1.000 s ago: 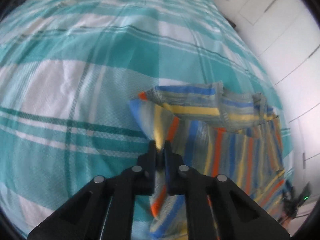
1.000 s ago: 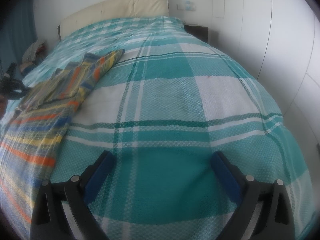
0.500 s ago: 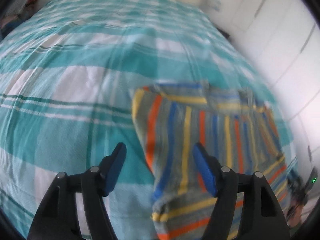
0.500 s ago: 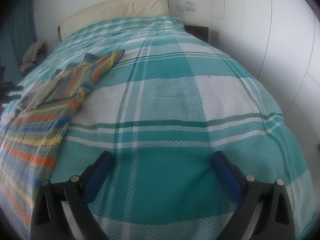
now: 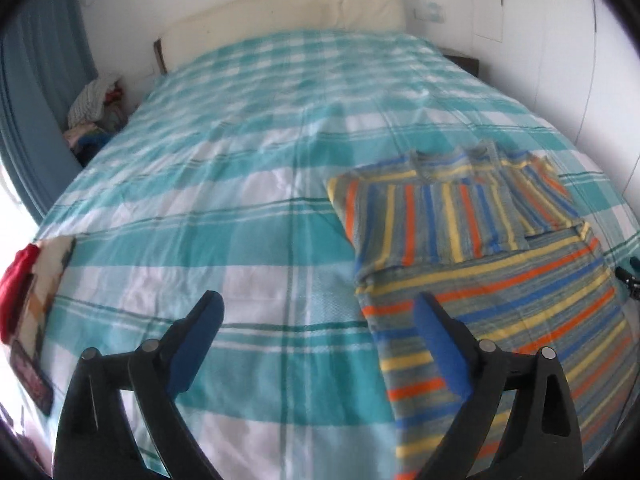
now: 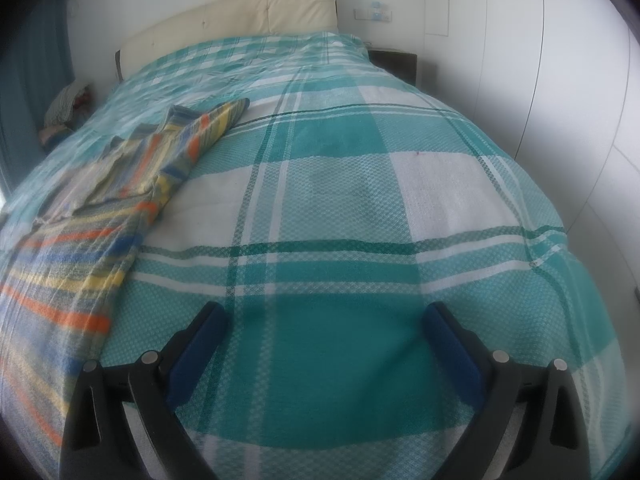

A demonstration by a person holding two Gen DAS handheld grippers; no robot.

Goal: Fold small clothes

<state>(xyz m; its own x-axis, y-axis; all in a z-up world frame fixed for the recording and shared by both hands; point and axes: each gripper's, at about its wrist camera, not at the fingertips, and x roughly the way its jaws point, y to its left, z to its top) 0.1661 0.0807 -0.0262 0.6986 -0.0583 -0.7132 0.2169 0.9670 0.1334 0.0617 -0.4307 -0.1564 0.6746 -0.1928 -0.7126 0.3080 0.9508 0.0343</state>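
Observation:
A striped small garment (image 5: 480, 264) in grey, orange, blue and yellow lies on the teal and white checked bedspread (image 5: 256, 208), its upper part folded over onto its body. My left gripper (image 5: 320, 316) is open and empty, held above the bed just left of the garment's near left edge. In the right wrist view the garment (image 6: 100, 208) lies at the left. My right gripper (image 6: 324, 320) is open and empty over bare bedspread (image 6: 360, 208), to the right of the garment.
A cream headboard (image 5: 288, 8) stands at the far end. A pile of clothes (image 5: 94, 108) sits beside the bed at the far left. A red and patterned item (image 5: 24, 280) lies at the bed's left edge. White wardrobe doors (image 6: 560, 60) line the right.
My left gripper let go of the garment's sleeve edge, opened, and pulled back and up, so the view now takes in the whole bed. The folded part lies flat. My right gripper stayed put.

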